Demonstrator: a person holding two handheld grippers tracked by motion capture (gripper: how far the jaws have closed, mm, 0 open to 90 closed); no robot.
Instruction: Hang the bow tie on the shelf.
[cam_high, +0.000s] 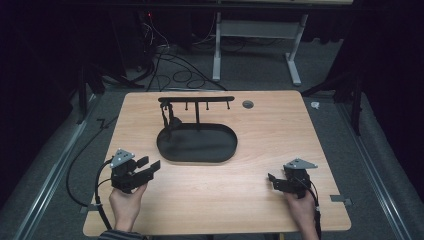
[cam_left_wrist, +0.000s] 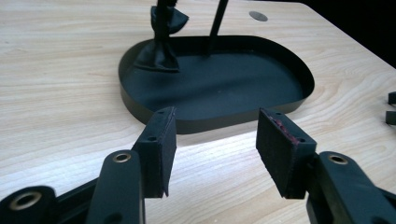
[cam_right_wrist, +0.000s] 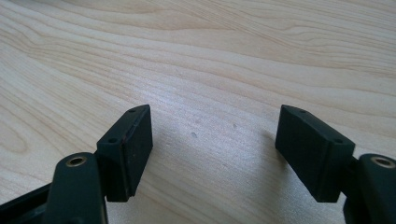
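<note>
Left gripper is hovering with jaws apart, facing black tray; right gripper is idling, spread wide. Dark cloth hanging on rack risks snagging, toppling it.
</note>
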